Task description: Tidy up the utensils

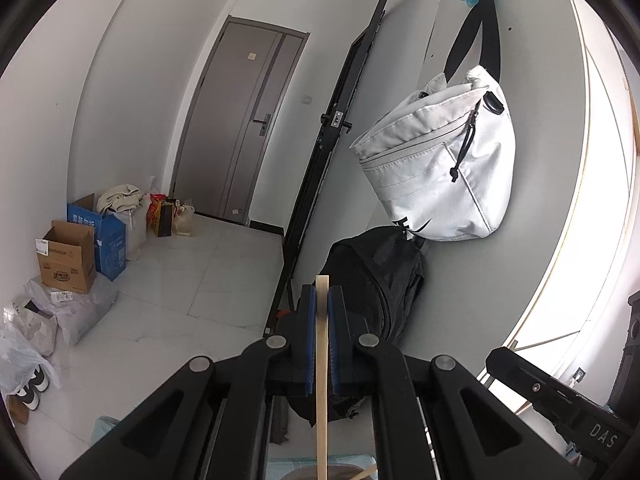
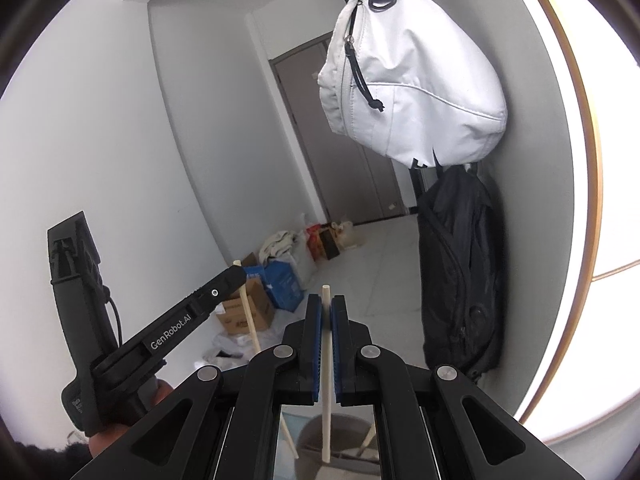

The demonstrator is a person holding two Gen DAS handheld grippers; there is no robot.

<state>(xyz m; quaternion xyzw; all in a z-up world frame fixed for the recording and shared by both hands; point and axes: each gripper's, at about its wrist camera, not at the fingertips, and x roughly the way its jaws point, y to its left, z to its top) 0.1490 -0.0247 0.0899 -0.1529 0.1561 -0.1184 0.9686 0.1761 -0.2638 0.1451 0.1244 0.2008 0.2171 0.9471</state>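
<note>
Holding upright | left claw [image 1: 322, 304] clamped on flat pale wooden stick [image 1: 322, 360] | right claw [image 2: 326, 312] clamped on round cream chopstick [image 2: 326, 380] | grey round pot [image 2: 340, 444] at bottom centre, directly under right stick's lower tip

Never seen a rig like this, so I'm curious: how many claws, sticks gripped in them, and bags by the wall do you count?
Claws: 2 (left claw, right claw)
Sticks gripped: 2 (wooden stick, pale stick)
Bags: 2 (white bag, black bag)
Total: 6
</note>
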